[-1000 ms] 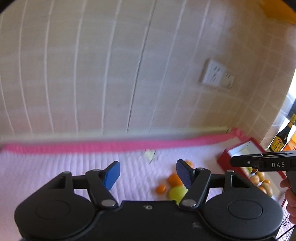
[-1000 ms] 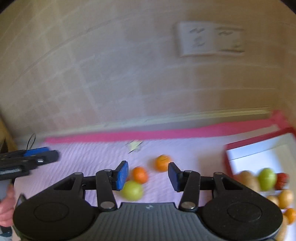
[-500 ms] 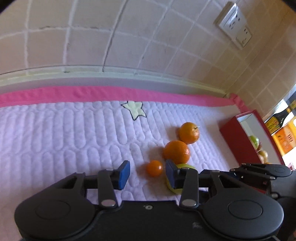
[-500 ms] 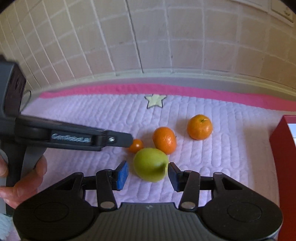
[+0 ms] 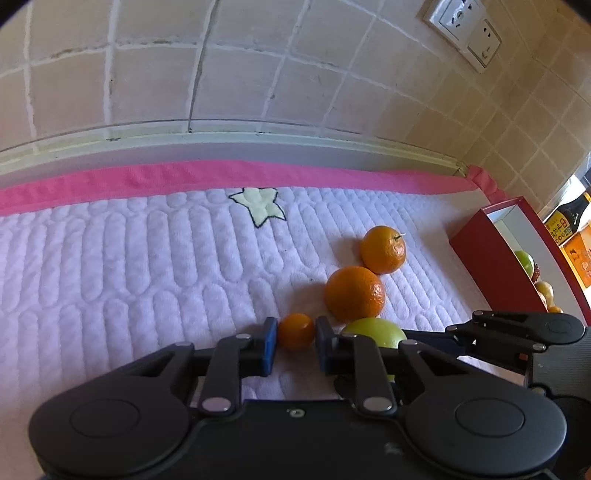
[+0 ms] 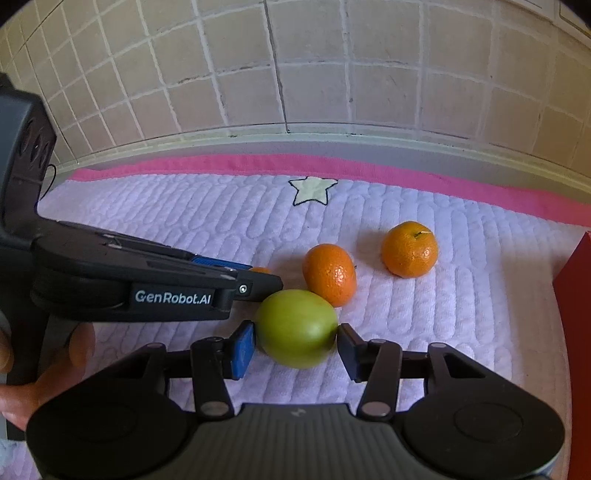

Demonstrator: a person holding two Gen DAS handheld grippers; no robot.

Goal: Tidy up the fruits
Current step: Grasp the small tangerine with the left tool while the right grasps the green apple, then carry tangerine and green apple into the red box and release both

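A small orange (image 5: 295, 334) lies on the white towel (image 5: 129, 277), and my left gripper (image 5: 294, 341) is shut on it, both blue pads against its sides. To its right sits a green apple (image 6: 295, 328) between the fingers of my right gripper (image 6: 295, 345), whose jaws are opening. The pads stand right at the apple's sides without squeezing it. Two larger oranges (image 6: 330, 275) (image 6: 410, 249) rest just beyond the apple. In the right wrist view my left gripper (image 6: 255, 282) hides all but a sliver of the small orange (image 6: 260, 270).
A red box (image 5: 491, 258) holding several fruits stands at the towel's right edge. A tiled wall (image 5: 258, 74) with a socket (image 5: 461, 33) rises behind the pink border. A bottle (image 5: 565, 218) stands at the far right. A hand (image 6: 37, 369) holds the left gripper.
Both grippers came down toward the towel. The left jaws closed from wide open onto the small orange. The right gripper moved up around the green apple.
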